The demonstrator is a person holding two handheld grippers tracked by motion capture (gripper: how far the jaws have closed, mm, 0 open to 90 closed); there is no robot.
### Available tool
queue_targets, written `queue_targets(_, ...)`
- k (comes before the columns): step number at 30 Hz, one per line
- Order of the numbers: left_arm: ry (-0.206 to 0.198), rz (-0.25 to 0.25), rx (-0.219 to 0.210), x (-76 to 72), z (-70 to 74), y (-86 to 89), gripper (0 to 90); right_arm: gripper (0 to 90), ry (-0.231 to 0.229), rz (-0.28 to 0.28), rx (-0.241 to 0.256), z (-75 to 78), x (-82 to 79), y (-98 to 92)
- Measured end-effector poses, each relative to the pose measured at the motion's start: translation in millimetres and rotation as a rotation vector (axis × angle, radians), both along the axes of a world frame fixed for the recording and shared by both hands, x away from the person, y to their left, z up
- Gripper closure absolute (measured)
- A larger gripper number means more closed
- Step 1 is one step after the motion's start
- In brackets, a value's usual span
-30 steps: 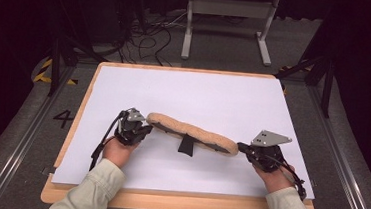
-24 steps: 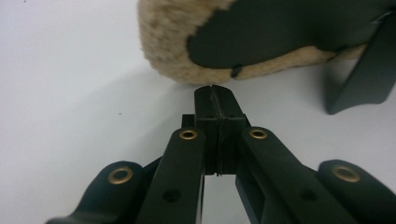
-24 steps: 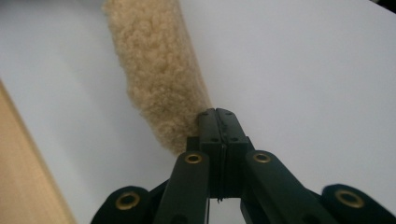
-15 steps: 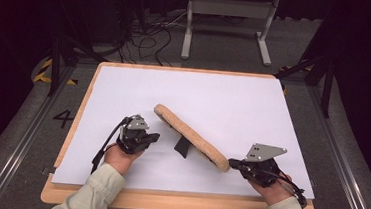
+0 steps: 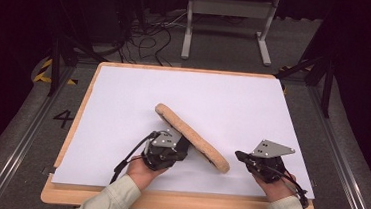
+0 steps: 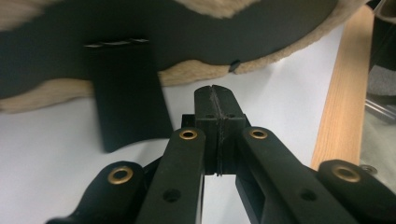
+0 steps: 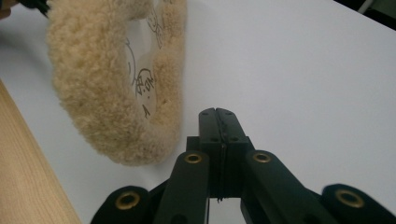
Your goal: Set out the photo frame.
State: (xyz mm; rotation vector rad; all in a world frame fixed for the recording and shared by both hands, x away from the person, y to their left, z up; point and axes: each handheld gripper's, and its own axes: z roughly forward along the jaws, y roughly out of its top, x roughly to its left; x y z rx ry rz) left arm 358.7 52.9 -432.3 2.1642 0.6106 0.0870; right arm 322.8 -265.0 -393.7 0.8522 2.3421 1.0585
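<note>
High view shows the fleecy pad (image 5: 191,135) lying diagonally mid-sheet on the white paper (image 5: 123,99), its black strap (image 6: 126,93) next to the left gripper (image 5: 183,145), w/ the right gripper (image 5: 239,156) just beside the pad's near end. Both claws are pressed together on nothing, so neither holds it. Risk: a closed jaw nudges rather than grips, and the pad could slide or skew toward the wooden table edge (image 5: 165,203), dragging the paper w/ it.

From my station, the white sheet-covered table (image 5: 123,104) reads bright and evenly lit from overhead, with the surrounding floor falling into deep darkness. Shadows are soft. The long beige fleece pad (image 7: 112,88) is sharp in the right gripper view, but blurred and smeared in the left gripper view.
</note>
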Motion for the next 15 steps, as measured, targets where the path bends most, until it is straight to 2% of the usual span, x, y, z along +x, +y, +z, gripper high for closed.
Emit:
queue_targets(1, 0.000, 0.000, 0.000, 0.0, 0.0, 0.0, 90.0, 90.0, 0.000, 0.000, 0.000, 0.0, 0.0, 0.0)
queue_targets(2, 0.006, 0.003, 0.020, 0.7, -6.2, -9.6, 90.0, 90.0, -0.008, -0.001, -0.003, 0.0, -0.5, 0.3)
queue_targets(4, 0.018, 0.007, 0.034, 0.2, -10.8, -15.7, 90.0, 90.0, -0.011, 0.000, -0.011, -0.4, -0.9, 1.3)
queue_targets(7, 0.022, 0.015, 0.045, 0.5, -14.9, -20.2, 90.0, 90.0, -0.011, 0.000, -0.013, -0.9, -1.0, 1.6)
queue_targets(13, 0.030, 0.092, 0.065, 4.9, -24.4, -24.5, 90.0, 90.0, -0.009, -0.003, -0.012, -1.6, -0.5, 2.6)
queue_targets(15, 0.019, 0.105, 0.073, 6.2, -25.5, -24.6, 90.0, 90.0, -0.012, 0.000, -0.013, -1.5, -0.4, 3.5)
